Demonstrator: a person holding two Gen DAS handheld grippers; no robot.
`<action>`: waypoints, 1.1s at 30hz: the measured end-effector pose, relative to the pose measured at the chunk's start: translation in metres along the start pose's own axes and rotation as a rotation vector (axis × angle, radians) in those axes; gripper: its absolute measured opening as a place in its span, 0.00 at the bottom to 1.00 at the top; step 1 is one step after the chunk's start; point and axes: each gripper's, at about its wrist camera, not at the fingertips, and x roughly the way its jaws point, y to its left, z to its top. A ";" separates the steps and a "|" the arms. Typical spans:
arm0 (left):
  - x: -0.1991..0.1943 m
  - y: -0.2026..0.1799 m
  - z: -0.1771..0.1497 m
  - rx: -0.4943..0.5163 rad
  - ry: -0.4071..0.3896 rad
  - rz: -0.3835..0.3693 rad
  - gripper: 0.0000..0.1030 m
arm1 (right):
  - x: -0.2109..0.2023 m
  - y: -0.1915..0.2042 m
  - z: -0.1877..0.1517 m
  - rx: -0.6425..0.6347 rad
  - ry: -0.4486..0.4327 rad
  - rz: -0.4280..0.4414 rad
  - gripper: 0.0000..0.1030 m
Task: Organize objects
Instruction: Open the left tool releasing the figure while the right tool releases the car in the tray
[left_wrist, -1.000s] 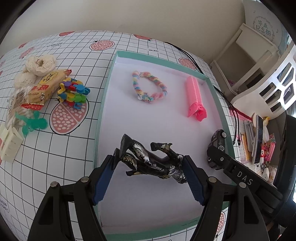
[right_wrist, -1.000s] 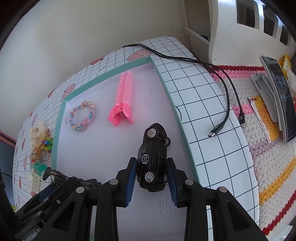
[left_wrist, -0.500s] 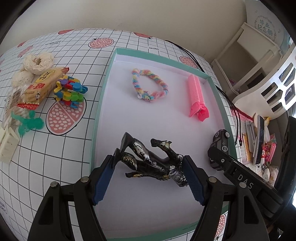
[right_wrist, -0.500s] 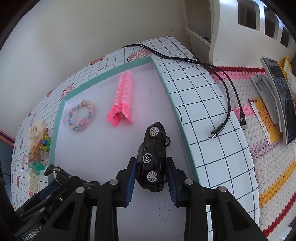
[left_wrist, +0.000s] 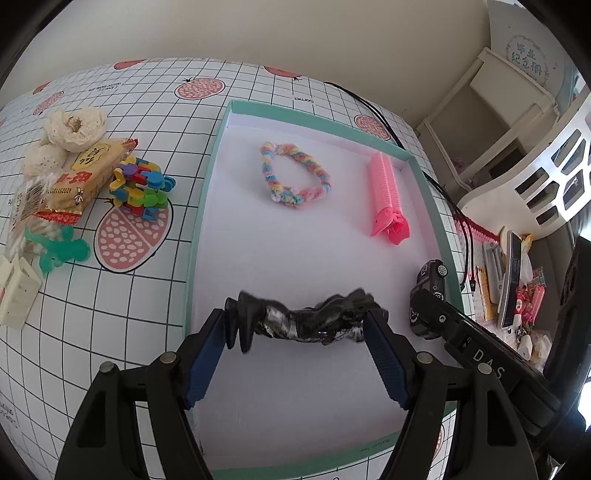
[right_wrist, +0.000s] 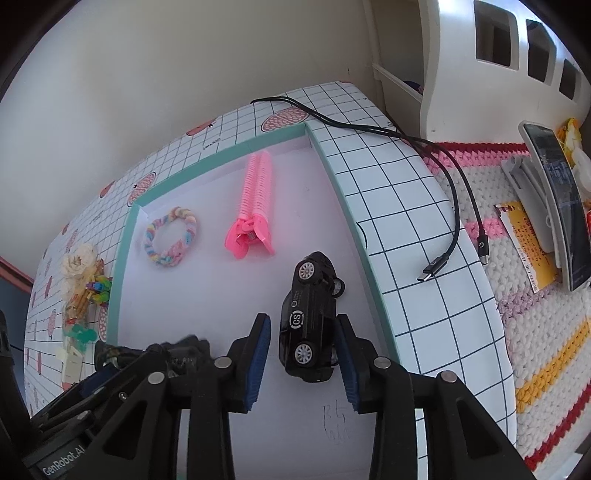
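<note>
Nearest the left wrist camera, the left gripper (left_wrist: 297, 334) has its two blue-padded fingers (left_wrist: 205, 352) spread wide, with the black and silver action figure (left_wrist: 299, 323) lying crosswise between the tips. The figure is motion-blurred, so whether the pads press on it or merely flank it cannot be determined. It sits above the white floor of the teal-rimmed tray (left_wrist: 201, 206), in the near half.

In the right wrist view, the right gripper (right_wrist: 301, 347) has its jaws parted. The black toy car (right_wrist: 308, 325) lies on its side between them on the tray floor, close to the right wall. A visible gap separates the car from the left pad (right_wrist: 258, 354); contact with the right pad cannot be confirmed.

Farther into the tray, the pink hair clip (left_wrist: 386, 197) lies lengthwise near the right wall, and the pastel braided hair tie (left_wrist: 293, 175) lies to its left, apart from it.

Outside the tray, on the grid-patterned tablecloth (left_wrist: 147, 291) to the left, a group of items is clustered: a green plastic piece (left_wrist: 57, 249), a multicoloured clip cluster (left_wrist: 142, 184), a snack packet (left_wrist: 75, 177) and a cream lace scrunchie (left_wrist: 75, 127). On the right side, a black USB cable (right_wrist: 448, 206) runs across the cloth.
</note>
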 end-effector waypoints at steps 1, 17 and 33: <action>-0.001 -0.001 0.000 0.002 -0.003 0.002 0.74 | -0.001 0.000 0.000 0.000 -0.002 0.001 0.41; -0.011 0.007 0.003 0.022 -0.046 0.003 0.79 | -0.009 0.002 0.001 -0.002 -0.015 0.011 0.41; -0.032 0.025 0.005 -0.031 -0.142 0.054 0.91 | -0.016 0.005 0.000 -0.010 -0.044 0.016 0.73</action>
